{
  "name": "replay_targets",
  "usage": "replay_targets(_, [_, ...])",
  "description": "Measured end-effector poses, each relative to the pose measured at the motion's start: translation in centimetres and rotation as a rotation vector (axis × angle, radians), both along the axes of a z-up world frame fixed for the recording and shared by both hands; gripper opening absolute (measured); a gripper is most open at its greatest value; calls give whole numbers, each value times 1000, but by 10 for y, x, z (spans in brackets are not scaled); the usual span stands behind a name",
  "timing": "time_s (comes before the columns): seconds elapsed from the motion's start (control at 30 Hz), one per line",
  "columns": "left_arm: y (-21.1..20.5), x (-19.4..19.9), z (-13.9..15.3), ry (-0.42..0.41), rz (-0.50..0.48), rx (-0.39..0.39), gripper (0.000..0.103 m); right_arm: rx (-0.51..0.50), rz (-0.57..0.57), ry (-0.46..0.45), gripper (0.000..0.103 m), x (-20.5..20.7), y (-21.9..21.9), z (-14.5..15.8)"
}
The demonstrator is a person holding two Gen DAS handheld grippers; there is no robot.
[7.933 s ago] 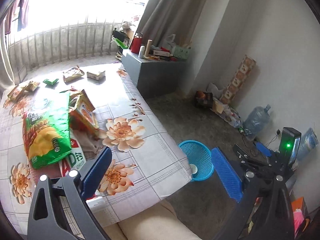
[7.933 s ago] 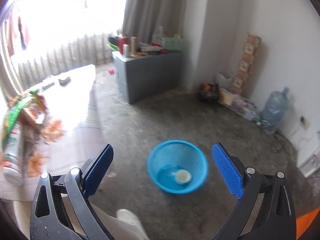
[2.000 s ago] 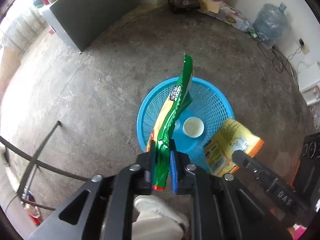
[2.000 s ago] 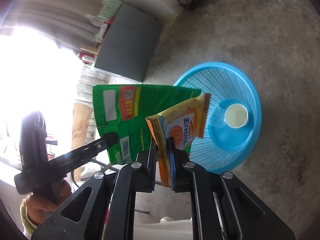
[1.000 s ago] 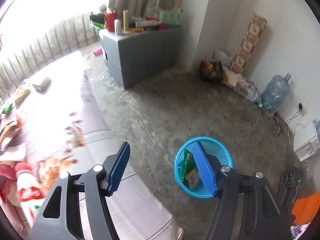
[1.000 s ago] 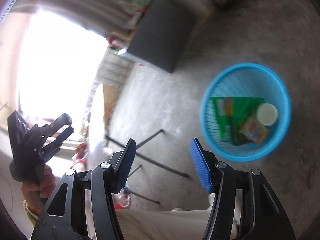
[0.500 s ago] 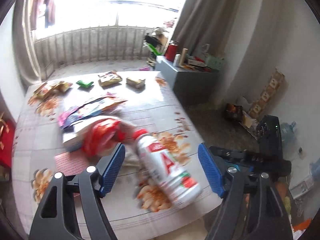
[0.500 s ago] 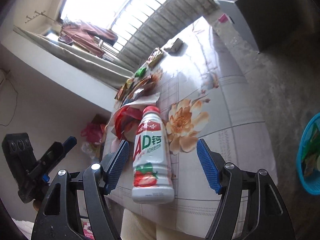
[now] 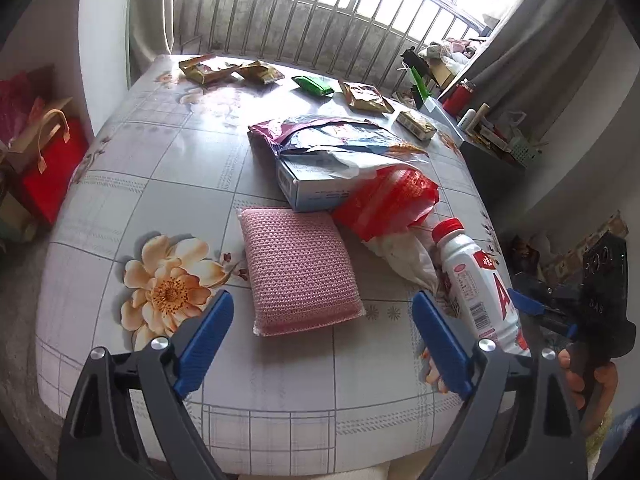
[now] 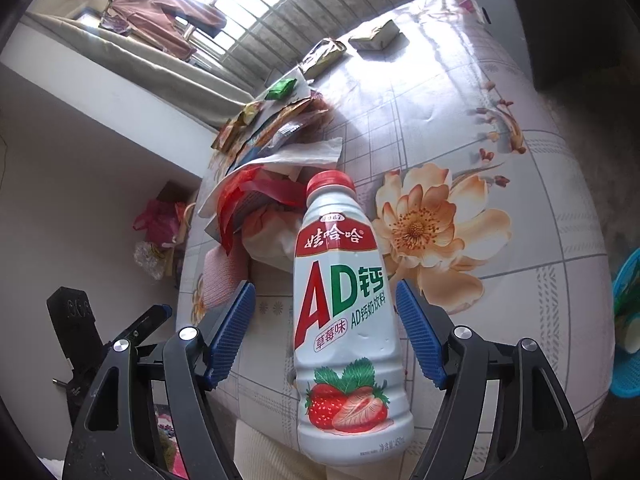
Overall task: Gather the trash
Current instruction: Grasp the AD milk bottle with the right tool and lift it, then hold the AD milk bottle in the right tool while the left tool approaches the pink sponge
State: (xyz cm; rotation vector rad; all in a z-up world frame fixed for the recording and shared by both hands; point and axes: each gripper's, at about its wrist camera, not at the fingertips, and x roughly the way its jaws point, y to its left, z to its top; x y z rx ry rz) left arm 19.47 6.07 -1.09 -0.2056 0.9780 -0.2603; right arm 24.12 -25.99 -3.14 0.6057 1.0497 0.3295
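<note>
Here, table: a table covered with a grey checked cloth printed with orange flowers [image 9: 168, 288] carries all the litter; it fills most of both views.
Basket: a blue plastic mesh basket [image 10: 626, 344] stands on the floor past the table's edge, at the right border of the right wrist view; something green and something pale lie inside it.
Box and wrappers: a flat white and blue cardboard box [image 9: 316, 184] lies near the table's middle, under a crumpled purple and silver foil wrapper [image 9: 328, 136]; a red plastic bag [image 9: 388, 204] with white paper spilling from it touches the box's near corner.
Cloth: a pink knitted rectangular pad [image 9: 298, 270] lies flat just in front of the box.
Bottle: a white plastic milk-drink bottle with a red cap and a strawberry label [image 10: 346, 316] lies on its side near the table's front edge, beside the red bag; its cap points toward the window.
Small packets: several gold and green snack packets [image 9: 312, 85] lie along the far edge by the window bars.
Left gripper: the left gripper [image 9: 322, 342] hangs over the pink pad; its blue pads stand wide apart, holding nothing.
Right gripper: the right gripper [image 10: 322, 332] has its jaws spread wide on both sides of the bottle; the pads are apart from it.
</note>
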Motion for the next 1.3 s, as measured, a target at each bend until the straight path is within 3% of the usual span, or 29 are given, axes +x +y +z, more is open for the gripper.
replay_targets(0.43, [-23, 56, -49, 4, 38, 210, 93, -30, 42, 57, 71, 12, 8, -8])
replay_targets(0.6, [-25, 54, -52, -23, 19, 227, 87, -28, 59, 74, 68, 9, 8, -9])
replay_targets(0.73, [-24, 52, -52, -8, 15, 215, 81, -34, 64, 98, 55, 7, 7, -14])
replay_targets(1.03, [-21, 28, -49, -4, -21, 229, 78, -35, 31, 90, 54, -13, -1, -14])
replay_targets(1.3, [-29, -26, -47, 25, -176, 191, 78, -8, -29, 84, 54, -57, -24, -16])
